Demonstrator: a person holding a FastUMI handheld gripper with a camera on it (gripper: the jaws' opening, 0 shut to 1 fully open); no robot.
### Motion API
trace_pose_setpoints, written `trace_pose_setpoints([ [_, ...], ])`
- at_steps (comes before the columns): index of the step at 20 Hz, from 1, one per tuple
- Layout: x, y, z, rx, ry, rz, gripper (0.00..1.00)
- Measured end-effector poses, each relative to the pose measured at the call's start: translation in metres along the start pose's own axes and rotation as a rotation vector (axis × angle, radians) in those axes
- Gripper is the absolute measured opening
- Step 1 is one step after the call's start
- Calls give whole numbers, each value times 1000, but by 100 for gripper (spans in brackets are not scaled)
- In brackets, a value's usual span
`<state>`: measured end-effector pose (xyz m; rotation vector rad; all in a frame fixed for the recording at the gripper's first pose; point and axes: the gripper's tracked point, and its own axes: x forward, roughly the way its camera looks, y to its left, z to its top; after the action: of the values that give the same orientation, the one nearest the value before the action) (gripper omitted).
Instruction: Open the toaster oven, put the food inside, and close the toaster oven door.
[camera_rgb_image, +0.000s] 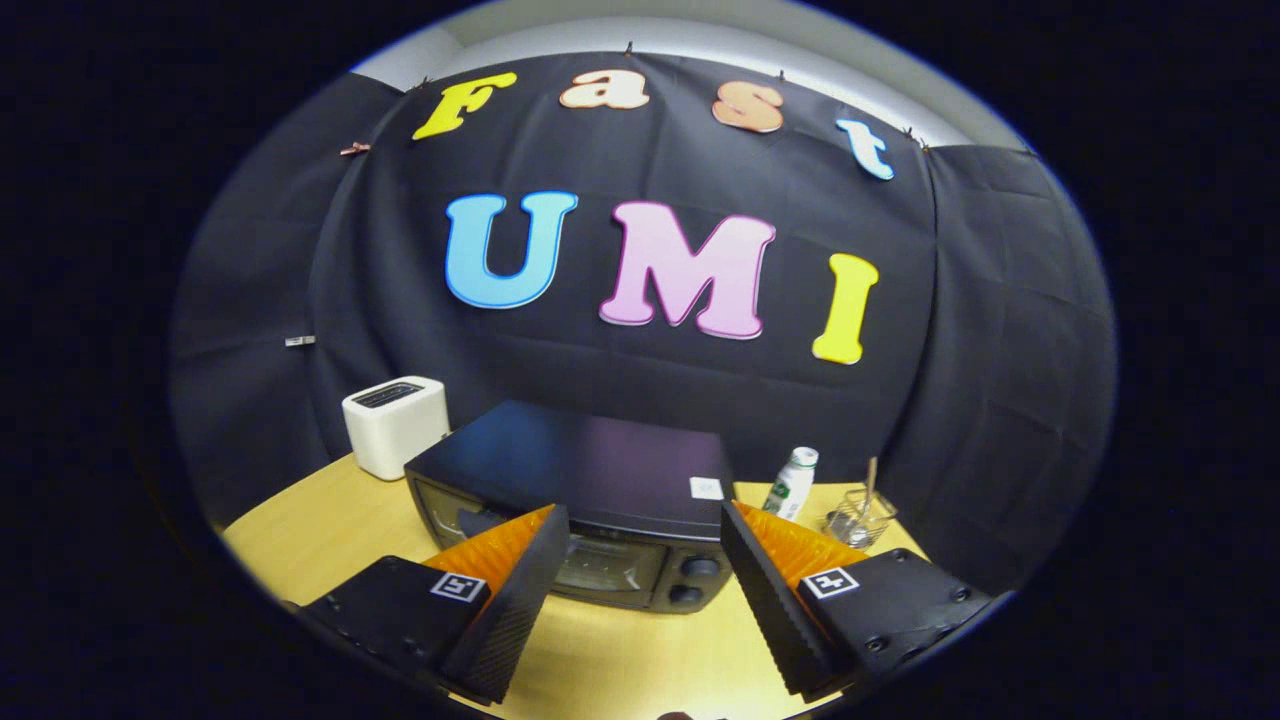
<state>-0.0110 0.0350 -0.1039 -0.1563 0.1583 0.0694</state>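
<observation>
I see my gripper (645, 540) with its two fingers spread wide apart, and nothing is between them. The black toaster oven (575, 490) stands on the wooden table (330, 530) just ahead of the fingers, at 12 o'clock, and the fingers do not touch it. Its door is closed, and two round knobs (695, 580) sit at the front, toward 1 o'clock from the gap. A white toaster (395, 425) stands beside the oven at about 10 o'clock, very near its back left corner. At 2 o'clock, beyond the right finger, I see a white bottle (793, 483) and a small wire basket (860, 517) with a stick standing in it.
</observation>
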Motion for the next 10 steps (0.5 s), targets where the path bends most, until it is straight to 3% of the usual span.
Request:
trace_pose_setpoints([
  [4,-38,-55,17,84,-68,-79,99],
  [10,-77,-120,18,76,-114,-184,98],
])
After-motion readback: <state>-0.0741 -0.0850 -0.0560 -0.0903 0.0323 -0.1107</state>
